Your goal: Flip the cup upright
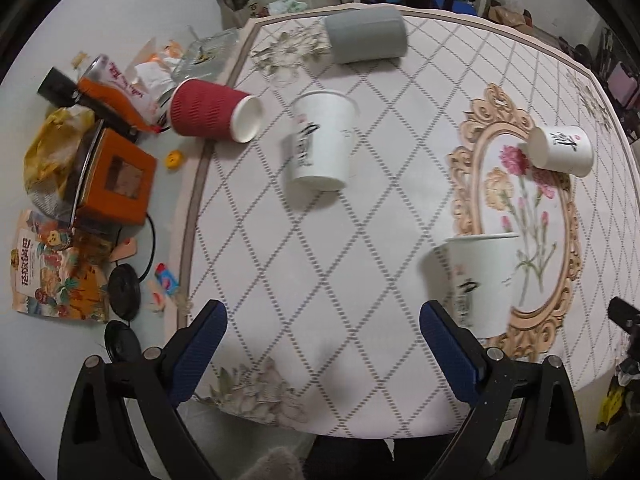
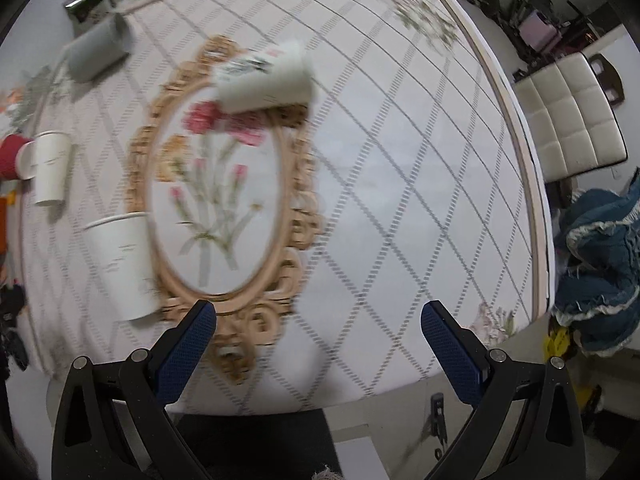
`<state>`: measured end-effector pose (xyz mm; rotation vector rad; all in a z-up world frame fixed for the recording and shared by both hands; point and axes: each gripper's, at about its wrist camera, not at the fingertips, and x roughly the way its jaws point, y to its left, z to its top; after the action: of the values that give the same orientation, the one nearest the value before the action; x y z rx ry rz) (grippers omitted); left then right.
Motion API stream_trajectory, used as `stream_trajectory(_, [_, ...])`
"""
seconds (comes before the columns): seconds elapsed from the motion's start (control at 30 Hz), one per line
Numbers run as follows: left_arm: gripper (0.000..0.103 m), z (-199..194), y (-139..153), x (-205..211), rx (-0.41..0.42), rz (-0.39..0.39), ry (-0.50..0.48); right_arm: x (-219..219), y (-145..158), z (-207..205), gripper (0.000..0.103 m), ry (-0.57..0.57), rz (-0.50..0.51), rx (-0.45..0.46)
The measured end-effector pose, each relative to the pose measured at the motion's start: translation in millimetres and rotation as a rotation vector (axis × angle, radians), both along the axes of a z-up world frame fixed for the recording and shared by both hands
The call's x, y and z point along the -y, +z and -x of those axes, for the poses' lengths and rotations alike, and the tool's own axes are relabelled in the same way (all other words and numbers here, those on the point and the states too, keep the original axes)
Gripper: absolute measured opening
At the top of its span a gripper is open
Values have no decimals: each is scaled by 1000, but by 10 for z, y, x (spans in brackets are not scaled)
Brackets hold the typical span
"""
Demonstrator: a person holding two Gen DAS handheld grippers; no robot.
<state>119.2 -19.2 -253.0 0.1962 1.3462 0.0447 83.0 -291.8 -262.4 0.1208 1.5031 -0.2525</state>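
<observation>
Cups, total: five lay or stood on the mat (image 1: 360, 280) in the left wrist view, one red, one grey, three white.
Red cup (image 1: 212, 110): one; ribbed sleeve, on its side at the mat's far left edge, white mouth facing right.
Grey cup (image 1: 366, 38): one; on its side at the far edge, right of the red cup.
Upright white cups: two; one (image 1: 320, 140) stood mouth up, just right of the red cup; the other (image 1: 480, 284) stood near, at the left rim of the gold oval frame (image 1: 568, 208).
Small white cup (image 1: 562, 150): one; lay tipped on its side at the far right, over the frame's far part, mouth facing left, black characters and a red mark on its wall. In the right wrist view the same cup (image 2: 266, 78) appeared blurred, lying across the frame's far end.
Clutter off the mat: an orange box (image 1: 116, 178) and a printed packet (image 1: 52, 268) sat at the left; their number could not be counted surely.
Left gripper (image 1: 322, 340): blue-padded fingers spread wide, holding nothing, near edge of the mat.
Right gripper (image 2: 320, 336): fingers likewise spread and empty, well apart from the tipped cup.
</observation>
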Motion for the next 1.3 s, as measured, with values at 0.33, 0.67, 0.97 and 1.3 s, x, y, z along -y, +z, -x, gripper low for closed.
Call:
stream_trajectory(0.33, [103,33,-263,-448,-37,4,26,-925,-41,-158,103,98,-53,18])
stream_trajectory(0.67, [103,-45,-639,-629,-107,13,13,-1344,-532,-423,94,92,-108,-58])
stream_trajectory(0.97, [103,-102,-804,-683,-141,20,-4,-1476,-854,-473,62,87,-155,-152])
stream_trajectory(1.3, [103,-156,-895,-906,-217,69,88,-1361,-598,-433,61,29,-225,10])
